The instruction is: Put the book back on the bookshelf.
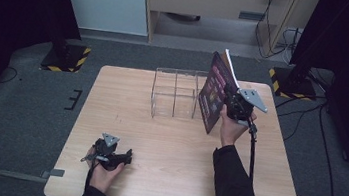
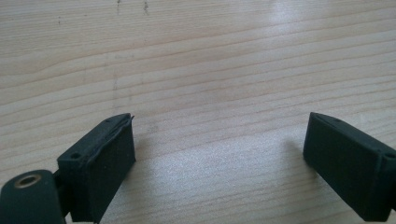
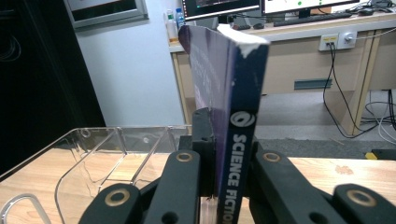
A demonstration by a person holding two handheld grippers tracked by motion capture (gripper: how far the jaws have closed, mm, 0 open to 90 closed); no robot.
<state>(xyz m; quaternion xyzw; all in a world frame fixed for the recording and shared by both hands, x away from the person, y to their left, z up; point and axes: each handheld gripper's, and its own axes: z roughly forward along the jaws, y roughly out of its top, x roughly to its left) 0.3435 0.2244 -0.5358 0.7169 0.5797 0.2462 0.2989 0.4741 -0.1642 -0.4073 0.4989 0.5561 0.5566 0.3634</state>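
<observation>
- Grey carpet surrounds a pale wooden desk (image 1: 166,147), with a light wall panel and a wooden cabinet beyond its far edge.
- At the far middle of the desk stands a clear acrylic organizer (image 1: 175,94), split by see-through walls into compartments.
- The right claw (image 1: 229,98), held in the person's right hand (image 1: 230,126), is pressed together on a book (image 1: 216,90) with a dark purple cover.
- In the right gripper view the book (image 3: 233,93) stands upright between the jaws, its dark spine with the white words "SCIENCE FICTION" facing the camera, and one jaw bears on each cover.
- From the high view the book hangs above the desk just to the right of the organizer; whether it touches the organizer's wall is hard to tell from this angle.
- In the right gripper view the organizer (image 3: 112,154) lies low and to the left of the held book.
- The left claw (image 1: 122,158) rests low at the near left of the desk in the person's left hand (image 1: 103,172), well apart from the book.
- In the left gripper view the left claw (image 2: 219,154) is spread wide, with bare wood grain between the jaws.
</observation>
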